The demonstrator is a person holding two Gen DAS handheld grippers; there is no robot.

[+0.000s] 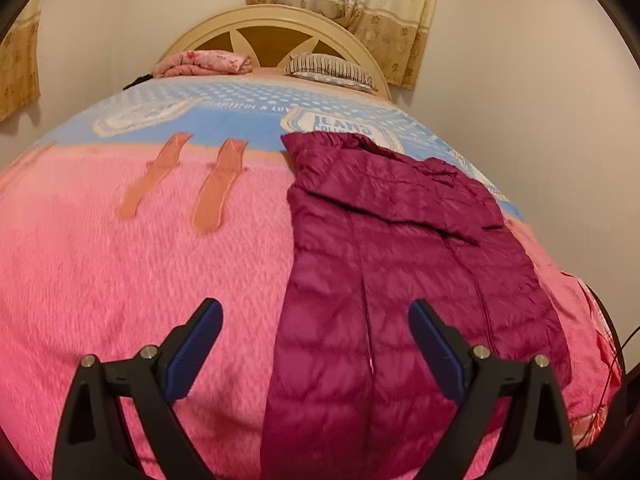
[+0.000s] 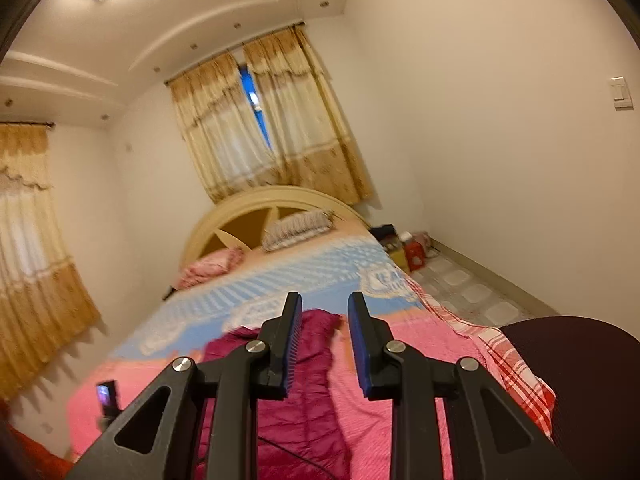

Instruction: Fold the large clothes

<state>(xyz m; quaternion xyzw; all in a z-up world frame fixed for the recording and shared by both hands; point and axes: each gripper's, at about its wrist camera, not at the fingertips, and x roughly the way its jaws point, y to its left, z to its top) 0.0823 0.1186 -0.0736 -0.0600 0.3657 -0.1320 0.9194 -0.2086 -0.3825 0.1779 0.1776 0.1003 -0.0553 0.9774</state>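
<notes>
A magenta quilted puffer jacket (image 1: 400, 264) lies flat on the right half of the bed, its sleeve folded across the top. My left gripper (image 1: 316, 312) is open wide and empty, hovering above the jacket's lower hem and left edge. In the right wrist view the jacket (image 2: 304, 392) shows below and between the fingers. My right gripper (image 2: 324, 300) is open with a moderate gap, empty, raised above the bed and tilted.
The bed has a pink fuzzy blanket (image 1: 120, 280) with a blue patterned band (image 1: 240, 120). A folded pink quilt (image 1: 204, 62) and striped pillow (image 1: 332, 70) lie by the cream headboard (image 1: 276, 24). Boxes and a red stool (image 2: 414, 256) stand on the floor right of the bed.
</notes>
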